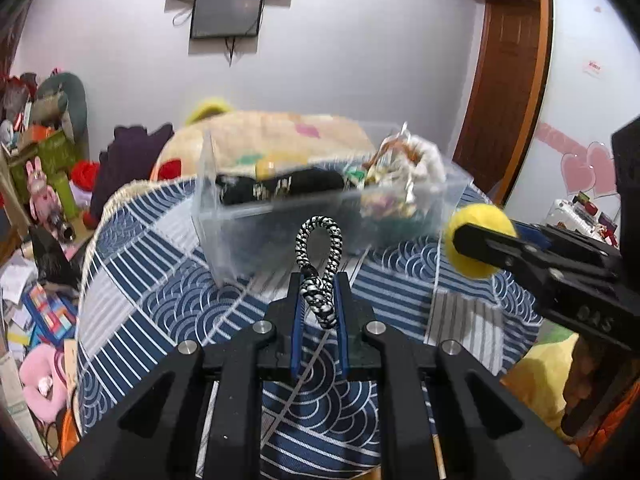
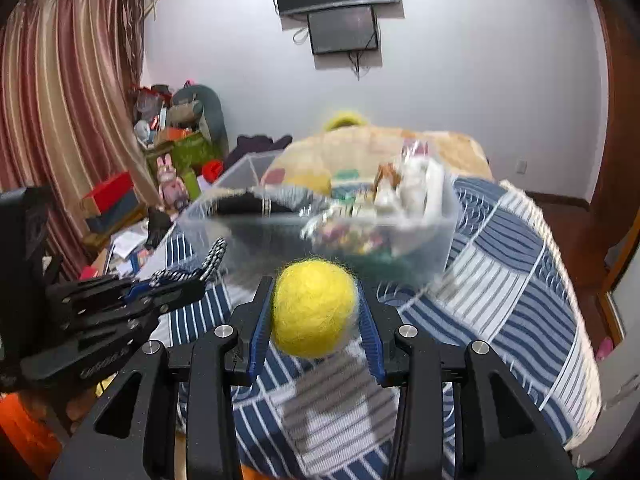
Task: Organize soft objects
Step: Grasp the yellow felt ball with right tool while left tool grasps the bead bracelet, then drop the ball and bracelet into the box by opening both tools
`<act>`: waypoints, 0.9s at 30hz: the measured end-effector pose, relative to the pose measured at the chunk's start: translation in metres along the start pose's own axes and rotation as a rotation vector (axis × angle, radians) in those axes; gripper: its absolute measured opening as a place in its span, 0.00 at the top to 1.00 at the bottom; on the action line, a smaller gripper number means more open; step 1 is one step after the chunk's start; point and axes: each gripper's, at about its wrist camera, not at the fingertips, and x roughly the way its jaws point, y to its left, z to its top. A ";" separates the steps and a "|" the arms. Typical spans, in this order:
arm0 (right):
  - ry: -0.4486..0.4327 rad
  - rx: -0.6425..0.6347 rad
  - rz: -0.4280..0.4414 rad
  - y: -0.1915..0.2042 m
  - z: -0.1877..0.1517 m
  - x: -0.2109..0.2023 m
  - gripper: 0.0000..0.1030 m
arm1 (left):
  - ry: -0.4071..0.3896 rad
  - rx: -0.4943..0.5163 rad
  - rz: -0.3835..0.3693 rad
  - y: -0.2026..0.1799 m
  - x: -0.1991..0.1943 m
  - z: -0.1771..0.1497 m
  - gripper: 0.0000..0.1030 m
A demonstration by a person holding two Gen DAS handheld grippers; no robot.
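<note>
My left gripper [image 1: 319, 286] is shut on a black-and-white braided cord loop [image 1: 320, 256] that sticks up past its fingertips. It also shows in the right wrist view [image 2: 188, 276] at the left. My right gripper [image 2: 314, 300] is shut on a fuzzy yellow felt ball [image 2: 314, 307]; the ball also shows in the left wrist view [image 1: 478, 240] at the right. Both grippers hover over a blue patterned tablecloth, just in front of a clear plastic bin [image 1: 280, 216] [image 2: 420, 248]. The bin holds a black cloth item [image 1: 280, 190] and crinkly wrapped items [image 1: 404, 172].
The round table [image 1: 140, 280] has a fringed blue-and-white cloth. A large beige plush [image 1: 280, 136] lies behind the bin. Toys, boxes and papers clutter the floor at the left [image 1: 36, 208]. A striped curtain [image 2: 60, 112] hangs at the left; a wooden door frame [image 1: 508, 80] stands at the right.
</note>
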 end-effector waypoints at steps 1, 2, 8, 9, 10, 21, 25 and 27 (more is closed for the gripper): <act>-0.007 -0.001 -0.002 0.001 0.003 -0.001 0.64 | -0.012 0.001 0.002 0.000 -0.003 0.003 0.87; -0.021 -0.001 -0.003 0.000 0.007 -0.002 0.65 | -0.020 0.001 0.002 0.002 -0.004 0.006 0.87; -0.077 -0.005 -0.010 0.003 0.028 -0.002 0.65 | -0.084 -0.007 0.009 0.006 -0.017 0.022 0.87; -0.085 -0.006 -0.011 0.003 0.032 -0.001 0.65 | -0.097 -0.012 0.012 0.008 -0.018 0.026 0.87; -0.090 -0.007 -0.011 0.004 0.035 0.000 0.65 | -0.109 -0.019 0.012 0.010 -0.019 0.030 0.87; -0.097 -0.023 -0.027 0.009 0.064 0.036 0.65 | -0.132 -0.060 0.041 0.030 0.004 0.059 0.87; -0.069 -0.017 -0.027 0.008 0.069 0.055 0.65 | -0.099 -0.083 0.010 0.037 0.021 0.065 0.87; -0.051 -0.013 -0.030 0.007 0.069 0.064 0.65 | -0.072 -0.095 -0.003 0.040 0.031 0.067 0.87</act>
